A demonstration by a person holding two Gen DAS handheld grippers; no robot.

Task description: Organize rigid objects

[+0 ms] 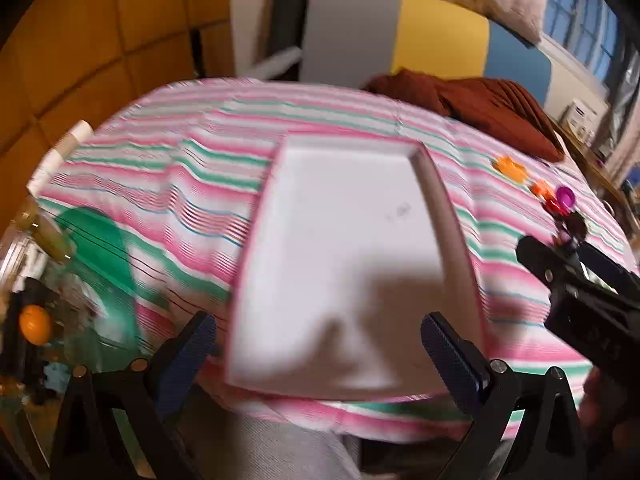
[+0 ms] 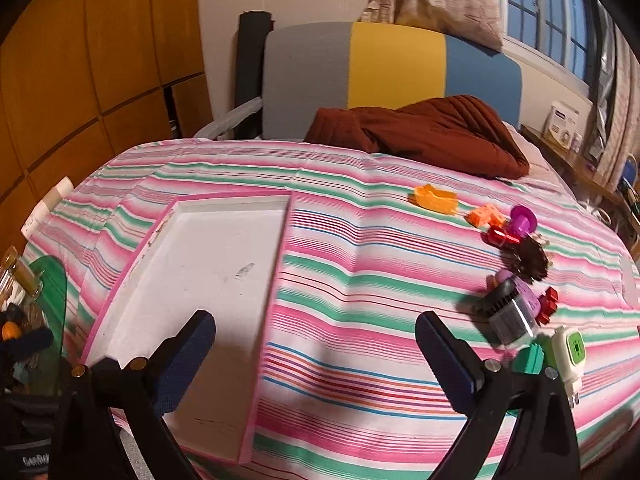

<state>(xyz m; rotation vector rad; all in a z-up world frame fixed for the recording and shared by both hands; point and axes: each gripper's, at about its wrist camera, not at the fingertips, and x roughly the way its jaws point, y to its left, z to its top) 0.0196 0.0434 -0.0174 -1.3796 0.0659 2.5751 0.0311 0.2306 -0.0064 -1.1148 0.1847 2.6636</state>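
Note:
A shallow white tray with a pink rim (image 2: 208, 280) lies on the striped cloth, with nothing in it; in the left wrist view the tray (image 1: 344, 240) fills the middle. My left gripper (image 1: 318, 340) hangs open over the tray's near end. My right gripper (image 2: 315, 340) stands open above bare cloth, right of the tray. Small toys lie scattered on the right: an orange piece (image 2: 436, 199), an orange block (image 2: 484, 216), a purple cup (image 2: 522, 220), a red piece (image 2: 502, 237), a dark brown piece (image 2: 530, 260), a grey-black box (image 2: 508, 314), a white-green plug (image 2: 568, 354).
A brown blanket (image 2: 432, 132) lies at the far side before a grey, yellow and blue headboard (image 2: 396, 68). A green-edged glass panel (image 2: 52, 320) and clutter with jars stand at the left edge. The right gripper's black body (image 1: 580, 292) shows at the right in the left wrist view.

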